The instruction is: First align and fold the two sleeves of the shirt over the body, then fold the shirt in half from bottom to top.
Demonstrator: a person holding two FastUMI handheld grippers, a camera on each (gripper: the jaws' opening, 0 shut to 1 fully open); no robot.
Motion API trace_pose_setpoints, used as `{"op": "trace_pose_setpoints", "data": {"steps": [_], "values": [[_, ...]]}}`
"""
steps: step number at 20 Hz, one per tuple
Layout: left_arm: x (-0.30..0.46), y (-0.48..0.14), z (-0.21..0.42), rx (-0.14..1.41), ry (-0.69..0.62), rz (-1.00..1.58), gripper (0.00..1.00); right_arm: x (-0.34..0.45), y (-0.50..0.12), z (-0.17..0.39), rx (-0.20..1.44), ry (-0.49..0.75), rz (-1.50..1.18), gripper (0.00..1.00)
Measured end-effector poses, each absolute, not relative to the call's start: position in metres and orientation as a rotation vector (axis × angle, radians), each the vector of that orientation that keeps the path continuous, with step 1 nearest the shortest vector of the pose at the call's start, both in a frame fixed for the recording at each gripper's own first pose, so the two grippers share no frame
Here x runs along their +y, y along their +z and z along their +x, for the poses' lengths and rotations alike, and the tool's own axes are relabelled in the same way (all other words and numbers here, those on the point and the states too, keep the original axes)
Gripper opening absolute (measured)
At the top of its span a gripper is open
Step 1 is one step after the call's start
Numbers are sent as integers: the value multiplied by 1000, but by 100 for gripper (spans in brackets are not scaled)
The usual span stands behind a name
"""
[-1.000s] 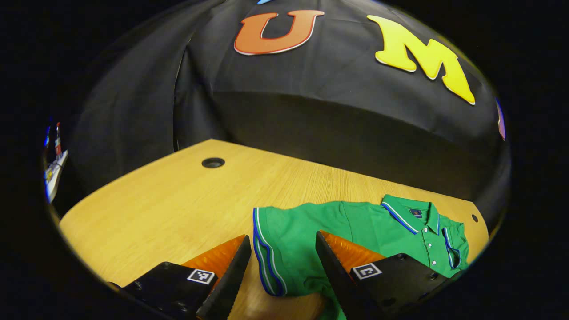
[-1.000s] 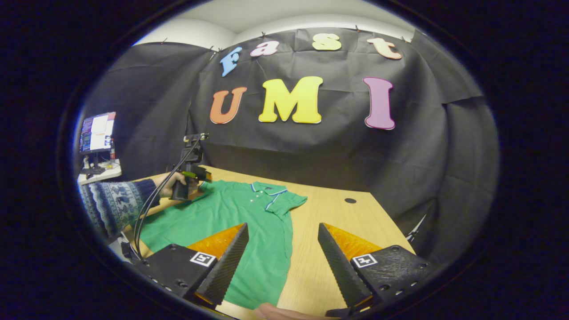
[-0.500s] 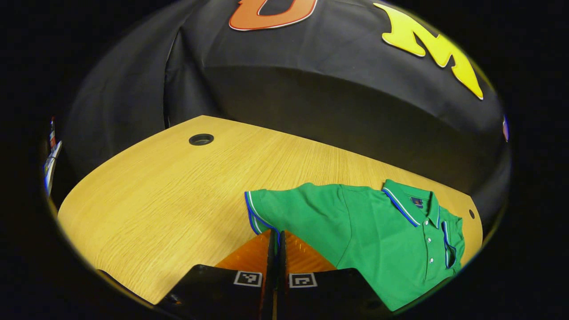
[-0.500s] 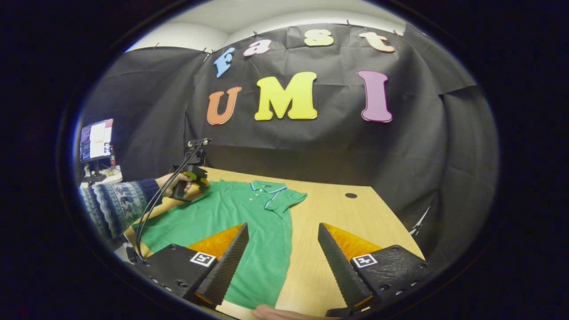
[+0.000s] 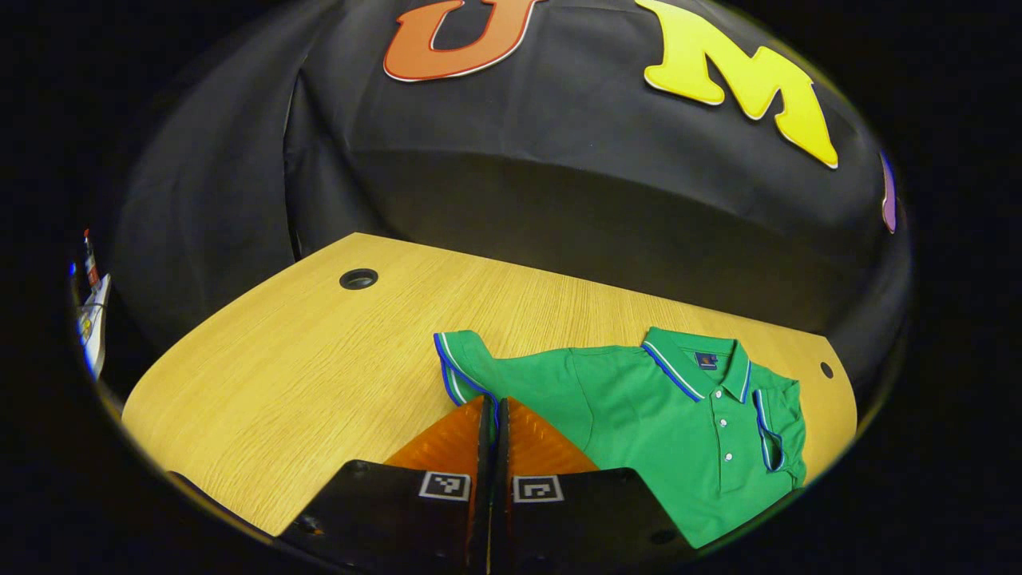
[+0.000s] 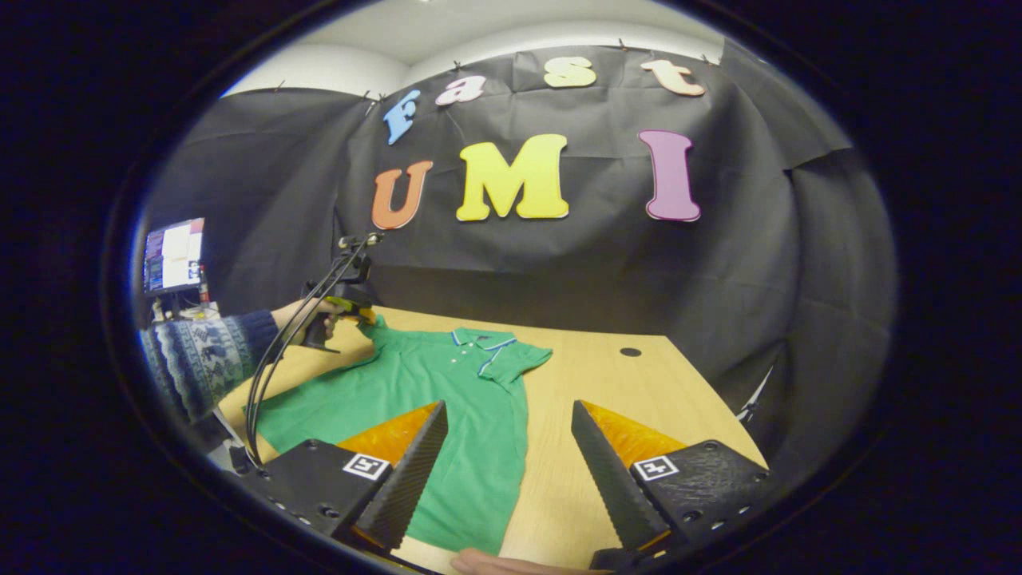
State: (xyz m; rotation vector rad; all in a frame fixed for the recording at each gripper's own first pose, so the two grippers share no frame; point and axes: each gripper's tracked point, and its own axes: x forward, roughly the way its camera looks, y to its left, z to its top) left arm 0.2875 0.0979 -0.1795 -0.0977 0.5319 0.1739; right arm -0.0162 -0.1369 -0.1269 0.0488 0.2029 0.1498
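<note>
On the left, a sleeve (image 5: pixel 463 363) of the green shirt (image 5: pixel 679 431) is pinched between the pressed-together jaws of the left gripper (image 5: pixel 493 411) and lifted off the bench (image 5: pixel 319 359). The shirt is spread flat there. To the right, the right gripper (image 6: pixel 507 435) is held above the hem, jaws spread wide.

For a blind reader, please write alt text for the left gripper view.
The left tool is shut on the sleeve of a green shirt, which lies on a wooden table. The far sleeve is already folded over the body.
</note>
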Motion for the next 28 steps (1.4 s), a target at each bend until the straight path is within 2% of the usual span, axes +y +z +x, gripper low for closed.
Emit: {"op": "trace_pose_setpoints", "data": {"steps": [5, 11, 12, 13, 14, 15, 16, 18, 21, 28], "values": [[77, -181, 298, 541, 154, -9, 7, -135, -133, -21, 201, 138, 2, 95], [-1, -163, 306, 495, -9, 65, 9, -135, -145, -17, 236, 129, 15, 95], [-21, -158, 308, 477, -45, 44, 33, -135, -146, -16, 238, 128, 18, 95], [-38, -152, 303, 461, -74, 28, 39, -135, -149, -17, 243, 127, 18, 95], [-46, -152, 299, 464, -93, 12, 69, -134, -149, -17, 245, 130, 19, 97], [-49, -148, 299, 451, -92, 8, 100, -133, -151, -17, 249, 129, 19, 94], [-48, -138, 296, 433, -81, 6, 100, -132, -151, -17, 250, 129, 19, 97], [-43, -123, 290, 395, -44, -9, 100, -130, -148, -18, 245, 132, 18, 95], [-43, -98, 270, 357, -56, -78, 100, -130, -146, -19, 237, 126, 15, 97], [-26, -13, 182, 195, -61, 10, 100, -132, -122, -31, 207, 80, 22, 95]]}}
